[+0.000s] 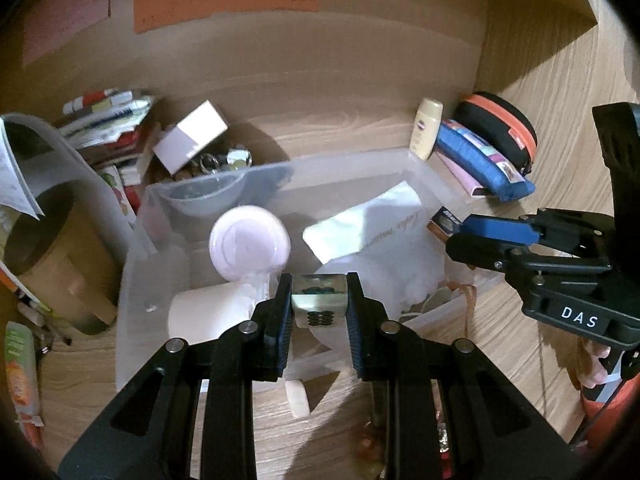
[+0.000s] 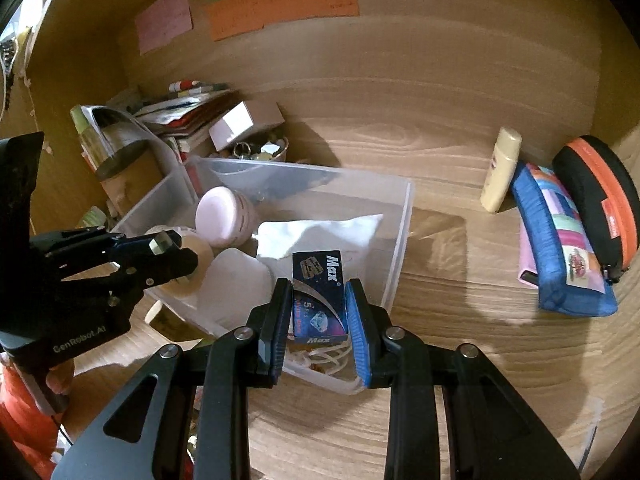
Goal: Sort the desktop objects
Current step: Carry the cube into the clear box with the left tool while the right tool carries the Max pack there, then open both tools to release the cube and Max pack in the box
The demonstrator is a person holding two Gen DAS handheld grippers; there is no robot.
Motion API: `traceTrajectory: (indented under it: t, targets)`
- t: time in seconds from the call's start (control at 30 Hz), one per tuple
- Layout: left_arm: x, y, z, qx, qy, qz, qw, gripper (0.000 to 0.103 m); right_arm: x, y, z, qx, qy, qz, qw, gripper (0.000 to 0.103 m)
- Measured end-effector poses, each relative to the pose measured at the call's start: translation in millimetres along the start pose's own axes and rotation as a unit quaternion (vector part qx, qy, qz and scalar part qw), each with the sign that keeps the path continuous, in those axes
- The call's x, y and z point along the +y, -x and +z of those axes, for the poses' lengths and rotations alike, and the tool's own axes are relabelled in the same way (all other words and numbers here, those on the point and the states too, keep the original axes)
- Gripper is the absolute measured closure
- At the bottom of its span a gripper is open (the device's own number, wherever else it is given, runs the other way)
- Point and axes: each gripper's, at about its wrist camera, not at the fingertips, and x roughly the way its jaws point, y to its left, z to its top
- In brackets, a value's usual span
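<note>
Right gripper [image 2: 319, 312] fingers clamp the "Max" box [image 2: 319, 300]; left gripper [image 1: 319, 300] fingers clamp a tile [image 1: 319, 300].

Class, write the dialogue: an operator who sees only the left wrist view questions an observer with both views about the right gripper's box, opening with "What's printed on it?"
Observer: The dark blue box in the right gripper reads "Max".
Operator: What lies beneath it?
Observer: Loops of white cord, inside the clear bin.
Operator: How is it gripped?
Observer: The fingers press its two long sides.
</note>
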Motion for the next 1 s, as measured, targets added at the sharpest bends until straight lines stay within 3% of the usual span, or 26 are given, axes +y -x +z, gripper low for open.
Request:
traceTrajectory:
  t: [0.27,0.47,0.63,0.83,1.0]
  targets:
    - [0.1,-0.4,-0.7,0.002,0.003,-0.010,0.9999,0.079,2.9,-8.7,-0.1,0.016,0.008,-0.002,1.000,0.078]
    - [-2.3,8.8,0.3,-0.011,-0.001,-0.009,0.9999,0.066,7.3,-3.7,0.0,0.014,0.017,-0.011,1.000,0.075]
    - [-5.8,23.0,0.7,-0.030,-0.006,-0.004,0.9995,0.049,10.2,8.0,0.9,-0.003,0.019,-0.021,1.000,0.054]
    - [-6.3,39.9,-7.1,-0.046,-0.003,-0.004,0.9989,0.037,11.4,25.5,0.1,-0.023,0.014,-0.034,0.999,0.028]
    - [-0.3,55.4,-18.6,-0.056,0.004,0.012,0.9984,0.029,14.5,38.3,-4.7,-0.029,0.015,-0.036,0.999,0.023]
